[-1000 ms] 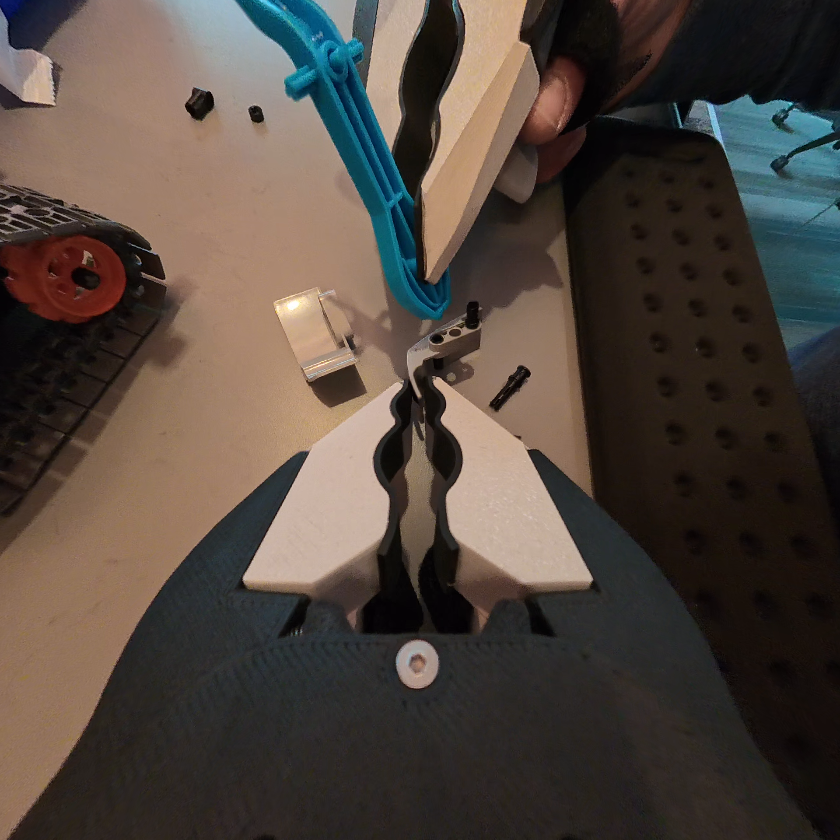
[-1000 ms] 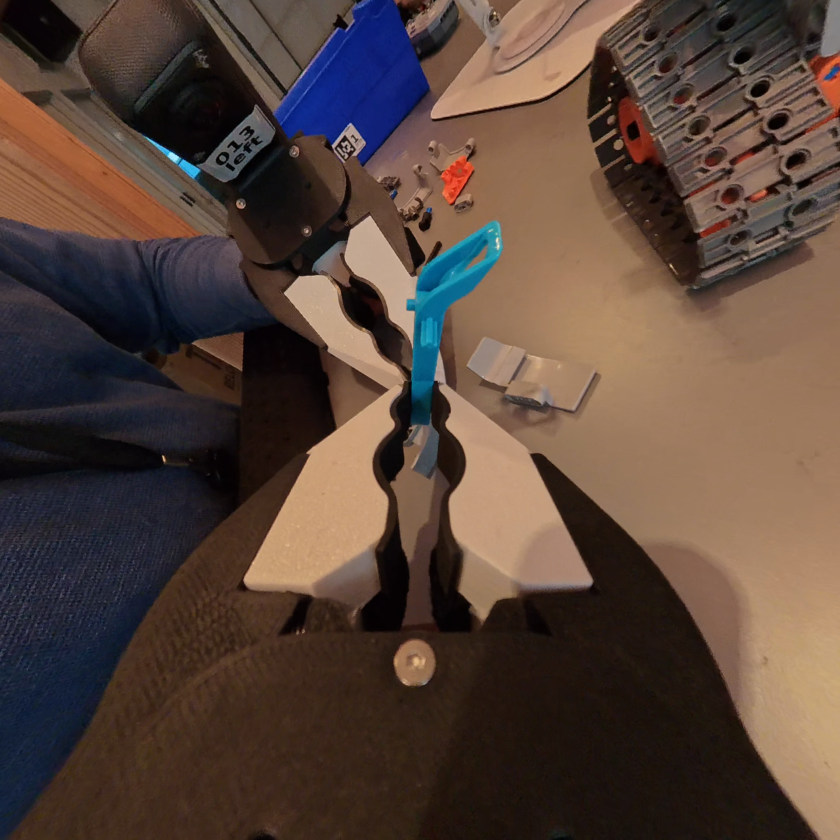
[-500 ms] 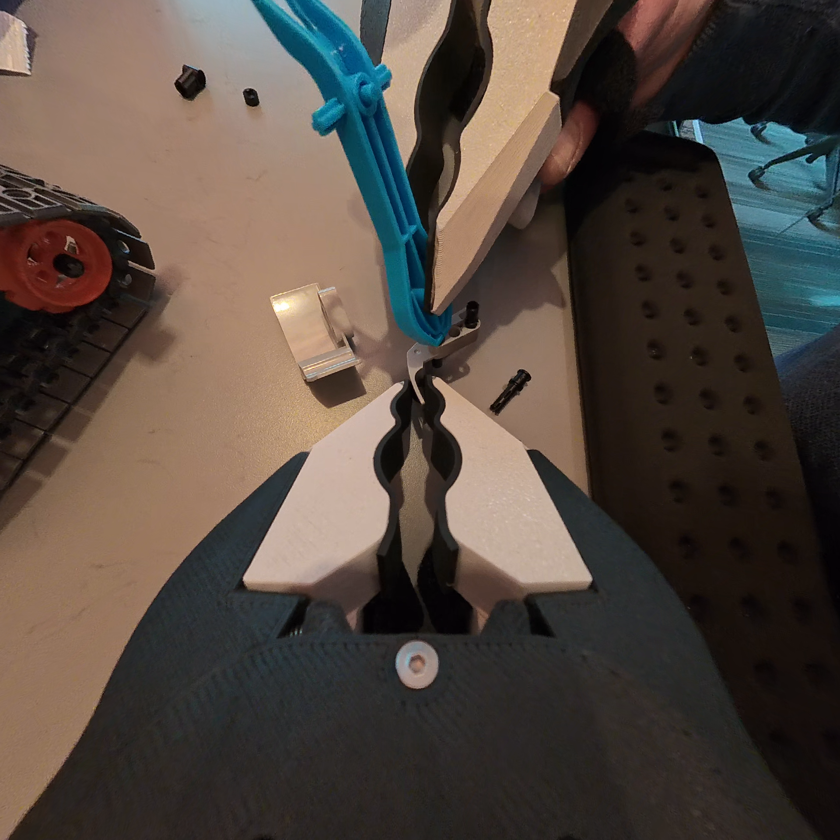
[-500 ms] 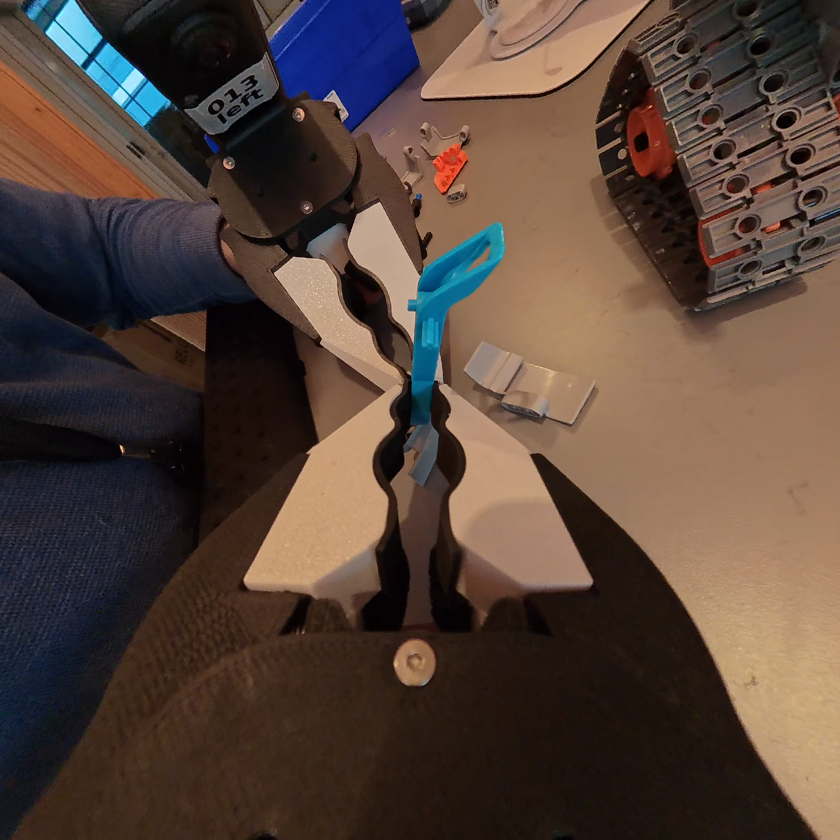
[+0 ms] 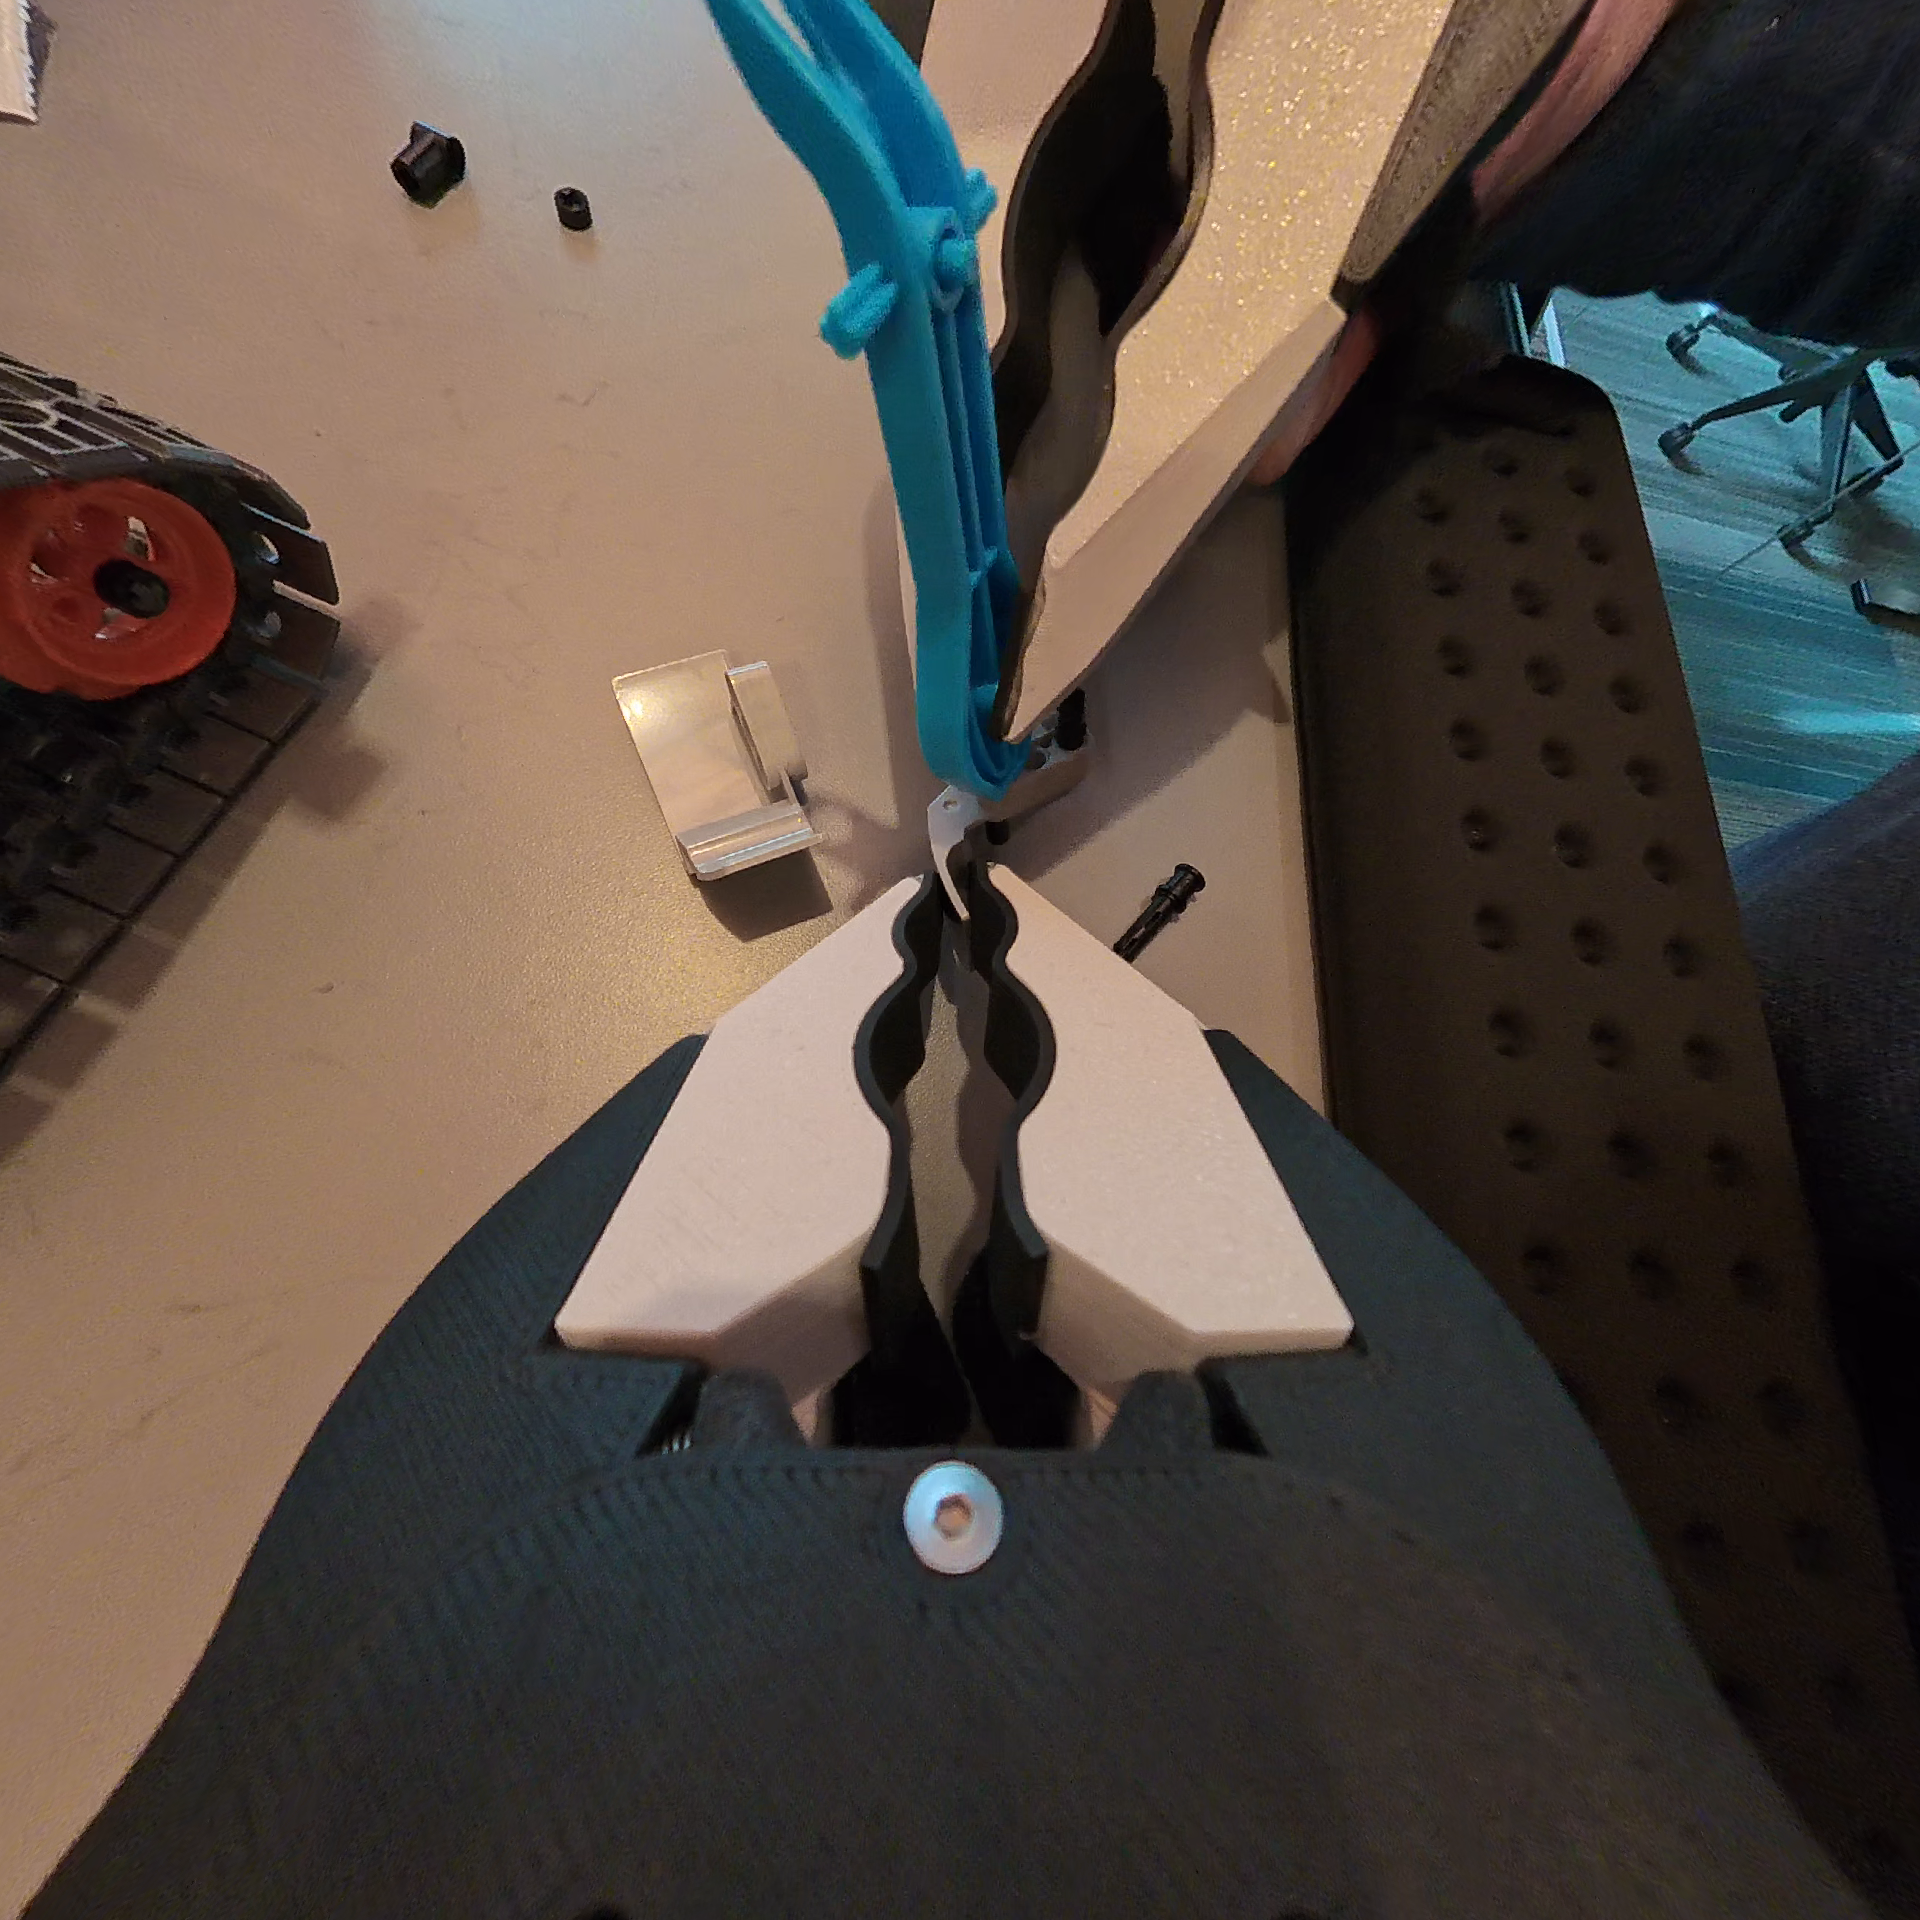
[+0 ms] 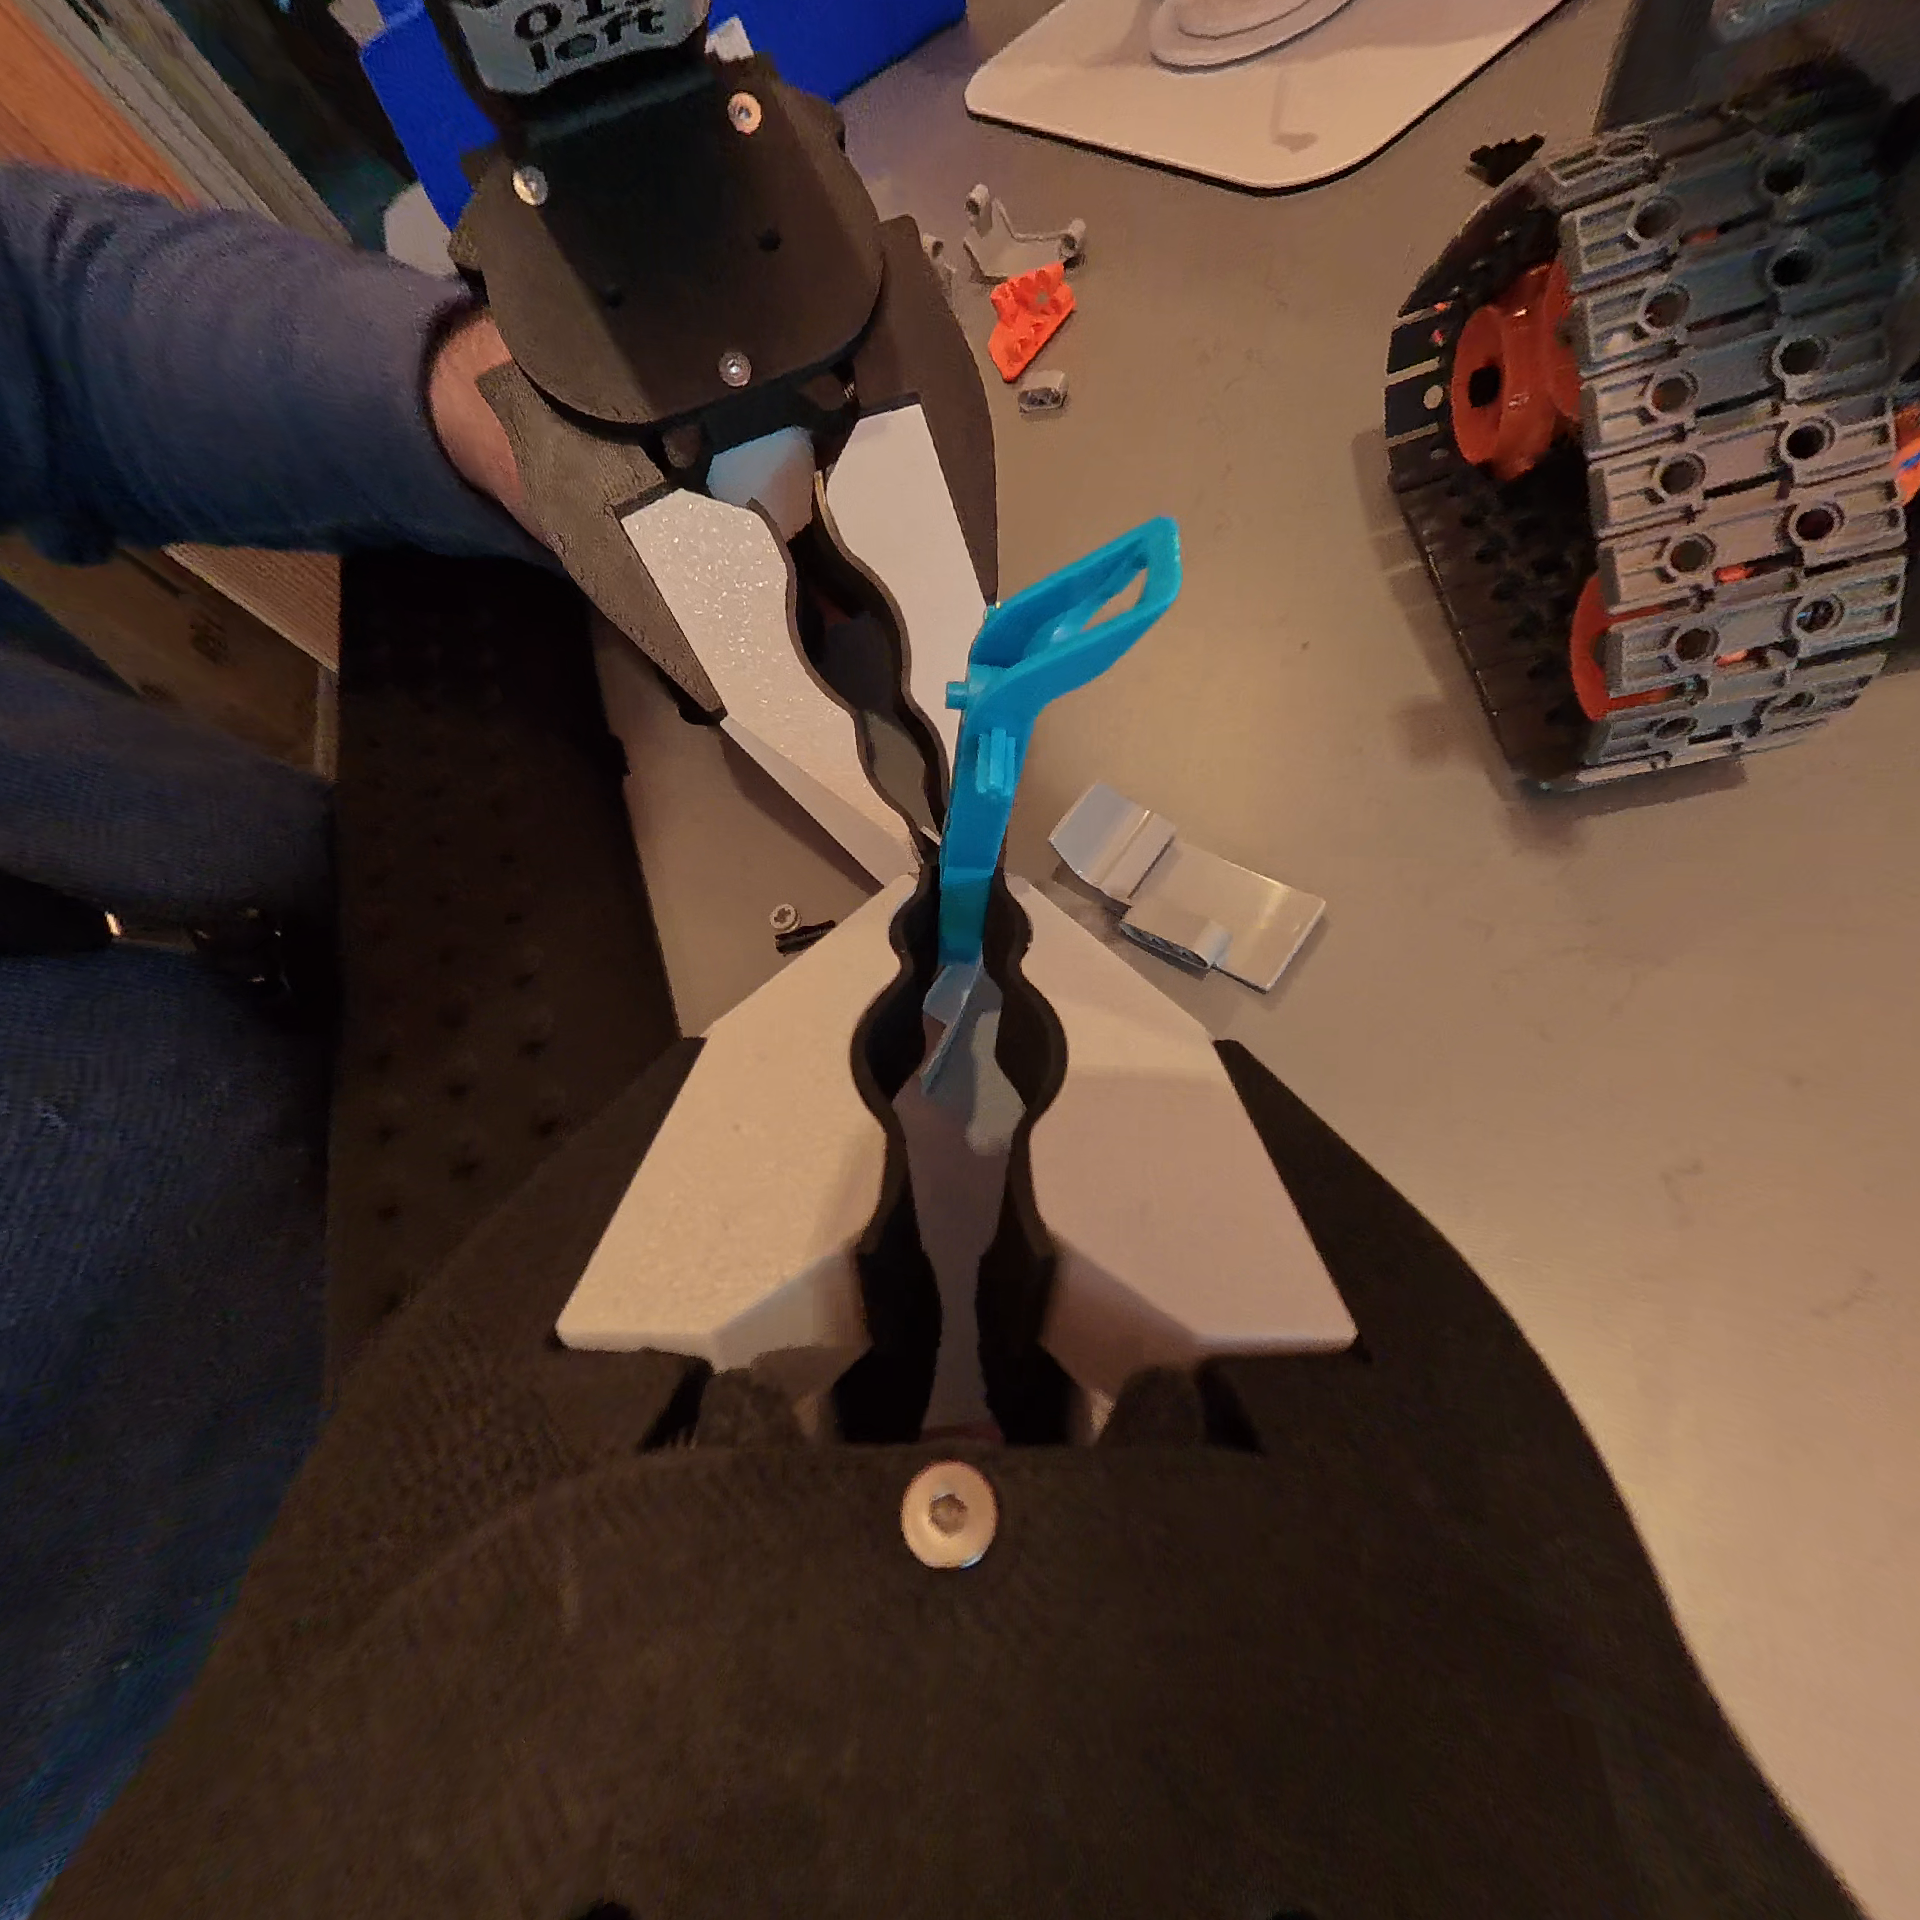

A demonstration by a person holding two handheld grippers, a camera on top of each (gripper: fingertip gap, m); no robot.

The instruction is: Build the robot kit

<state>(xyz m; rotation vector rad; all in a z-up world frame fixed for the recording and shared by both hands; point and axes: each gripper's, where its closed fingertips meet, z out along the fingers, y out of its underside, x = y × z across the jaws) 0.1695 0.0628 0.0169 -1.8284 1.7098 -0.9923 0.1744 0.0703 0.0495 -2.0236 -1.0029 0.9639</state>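
Left wrist view: the left tool is clenched on a small grey bent piece, steadying it low over the tabletop, so the right tool, gripping a blue lever, presses its tip against it

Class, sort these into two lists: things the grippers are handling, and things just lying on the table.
Handled: left gripper, shut on grey angled piece; right gripper, shut on blue tool.
Lying about: tracked vehicle, grey panel, black pin, orange piece.
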